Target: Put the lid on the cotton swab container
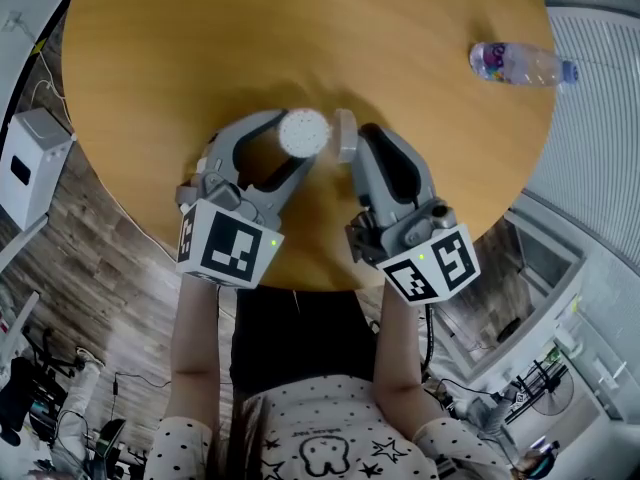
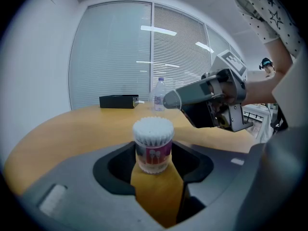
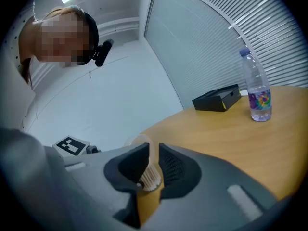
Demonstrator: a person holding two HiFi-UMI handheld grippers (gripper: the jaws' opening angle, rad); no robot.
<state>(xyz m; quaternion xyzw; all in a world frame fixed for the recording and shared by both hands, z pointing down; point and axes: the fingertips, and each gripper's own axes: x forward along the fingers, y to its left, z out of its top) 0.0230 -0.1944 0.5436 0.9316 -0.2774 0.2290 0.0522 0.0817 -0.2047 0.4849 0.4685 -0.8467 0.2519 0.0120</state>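
The cotton swab container (image 1: 304,131), a small clear tub packed with white swabs and open at the top, stands upright on the round wooden table (image 1: 180,48). My left gripper (image 1: 298,142) is shut on it, one pad on each side of the tub (image 2: 153,146). Just to its right, my right gripper (image 1: 350,144) is shut on the clear round lid (image 1: 345,133), which it holds edge-on, slightly above and beside the tub. In the right gripper view the lid (image 3: 139,146) sits between the jaws, with the swab tips (image 3: 150,177) showing behind them.
A water bottle (image 1: 520,65) lies at the table's far right. A black box (image 3: 216,99) rests near the far edge. The table's near edge runs just under both grippers. A white unit (image 1: 30,163) stands on the floor at left.
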